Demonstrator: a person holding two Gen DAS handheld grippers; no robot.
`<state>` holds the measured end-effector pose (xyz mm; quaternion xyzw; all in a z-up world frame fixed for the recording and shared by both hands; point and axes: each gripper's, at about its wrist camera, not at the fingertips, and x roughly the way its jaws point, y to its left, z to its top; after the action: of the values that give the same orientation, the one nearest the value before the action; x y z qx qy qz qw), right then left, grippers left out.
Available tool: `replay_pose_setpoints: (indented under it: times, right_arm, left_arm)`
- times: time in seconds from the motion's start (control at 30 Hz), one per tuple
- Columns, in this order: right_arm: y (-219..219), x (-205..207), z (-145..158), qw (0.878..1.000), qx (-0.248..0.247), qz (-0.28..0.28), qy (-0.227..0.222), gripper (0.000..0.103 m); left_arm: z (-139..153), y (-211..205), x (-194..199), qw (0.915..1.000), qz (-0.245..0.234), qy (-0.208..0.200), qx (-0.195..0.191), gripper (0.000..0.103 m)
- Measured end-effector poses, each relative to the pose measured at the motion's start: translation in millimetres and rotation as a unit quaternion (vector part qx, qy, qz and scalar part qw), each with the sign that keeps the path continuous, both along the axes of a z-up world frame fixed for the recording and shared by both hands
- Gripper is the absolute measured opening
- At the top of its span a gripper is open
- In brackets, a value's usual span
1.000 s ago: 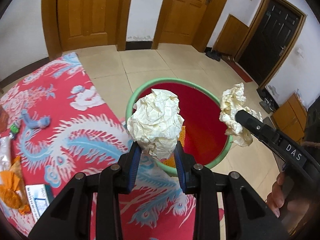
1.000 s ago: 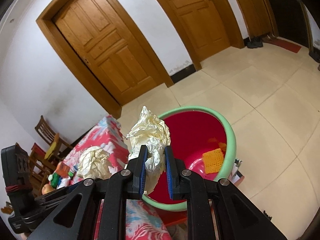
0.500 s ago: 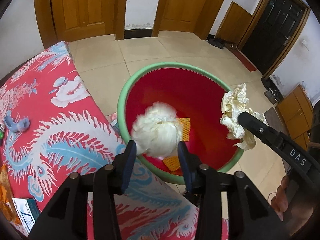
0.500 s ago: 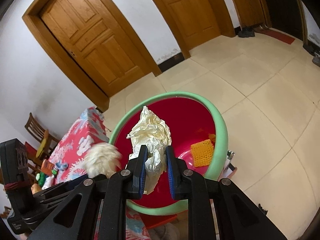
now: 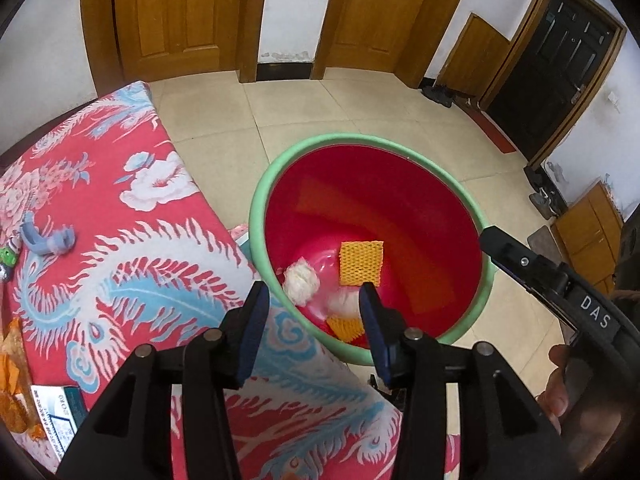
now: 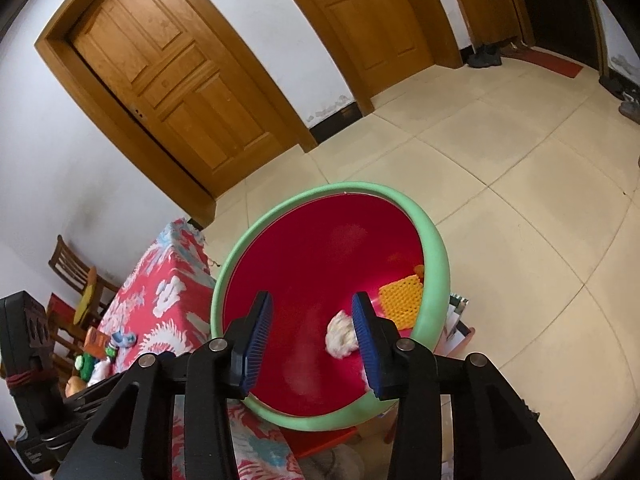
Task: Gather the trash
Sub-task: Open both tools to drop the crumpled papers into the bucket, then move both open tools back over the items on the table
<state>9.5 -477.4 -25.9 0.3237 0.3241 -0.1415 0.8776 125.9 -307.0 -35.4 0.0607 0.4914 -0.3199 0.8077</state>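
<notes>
A red bin with a green rim (image 5: 360,138) stands on the floor beside the table. My left gripper (image 5: 312,320) hangs open over its near edge, with nothing between the pads. A crumpled paper ball (image 5: 301,282) lies at the bin's bottom, and a second, blurred wad (image 5: 344,304) is beside it, next to an orange mesh piece (image 5: 361,263). My right gripper (image 6: 311,320) is above the same bin rim (image 6: 436,248). Its jaws are opening and hold nothing. Below them a paper wad (image 6: 340,334) sits in the bin near the orange mesh (image 6: 402,300).
A table under a red patterned cloth (image 5: 120,240) lies left of the bin, carrying a grey-blue toy (image 5: 48,240), a small box (image 5: 56,412) and orange wrappers (image 5: 12,360). Tiled floor (image 6: 520,200) and wooden doors lie beyond. A wooden chair (image 6: 76,268) stands behind the table.
Both paper wads left the grippers and dropped into the bin. Both pairs of jaws spread apart, the left first and then the right.
</notes>
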Motion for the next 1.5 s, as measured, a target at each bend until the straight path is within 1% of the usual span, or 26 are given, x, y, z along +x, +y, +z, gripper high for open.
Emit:
replay_pose_setpoints:
  times: [0.2, 0.3, 0.37, 0.4, 0.43, 0.73, 0.87, 1.0, 1.2, 1.4, 1.5]
  right_arm:
    - [12.3, -2.3, 10.1, 1.0, -0.002, 0.014, -0.008, 0.043]
    - [17.2, -2.9, 14.2, 1.0, 0.001, 0.018, -0.014, 0.043]
    - [21.8, -4.3, 18.1, 1.0, 0.0, 0.02, -0.018, 0.048]
    - [23.5, -5.7, 19.4, 1.0, -0.001, 0.02, -0.02, 0.056]
    - [26.1, -7.0, 20.7, 1.0, -0.001, 0.02, -0.023, 0.059]
    - [50.5, -10.8, 34.7, 0.999, -0.006, 0.043, -0.032, 0.059]
    - [63.2, -9.1, 38.4, 0.998, -0.01, 0.054, -0.034, 0.059]
    - [75.3, -6.4, 37.8, 0.997, -0.007, 0.068, -0.03, 0.059]
    - [95.6, -2.4, 36.5, 0.995, -0.008, 0.092, -0.026, 0.059]
    - [117.4, -0.8, 35.7, 0.993, -0.012, 0.111, -0.021, 0.06]
    - [126.6, 0.5, 34.9, 0.992, -0.015, 0.12, -0.017, 0.06]
  left_arm:
    - [14.0, 17.0, -3.3, 0.9999, 0.008, -0.012, -0.009, 0.047]
    - [21.7, 28.8, -7.0, 0.9995, 0.02, -0.019, -0.011, 0.047]
    - [27.0, 38.4, -8.7, 0.9992, 0.029, -0.024, -0.015, 0.047]
    - [28.6, 43.2, -8.4, 0.999, 0.034, -0.026, -0.016, 0.047]
    - [31.4, 49.6, -9.2, 0.9987, 0.04, -0.03, -0.015, 0.047]
    - [44.4, 95.3, -11.2, 0.9954, 0.081, -0.048, -0.015, 0.047]
    - [46.6, 123.5, -12.6, 0.9933, 0.104, -0.043, -0.026, 0.047]
    - [50.5, 149.4, -13.4, 0.9902, 0.129, -0.048, -0.025, 0.047]
    - [53.8, 192.2, -11.2, 0.9836, 0.171, -0.047, -0.035, 0.047]
    - [45.7, 232.1, -10.0, 0.9749, 0.216, -0.043, -0.033, 0.047]
    - [39.5, 245.8, -9.2, 0.9706, 0.235, -0.044, -0.028, 0.047]
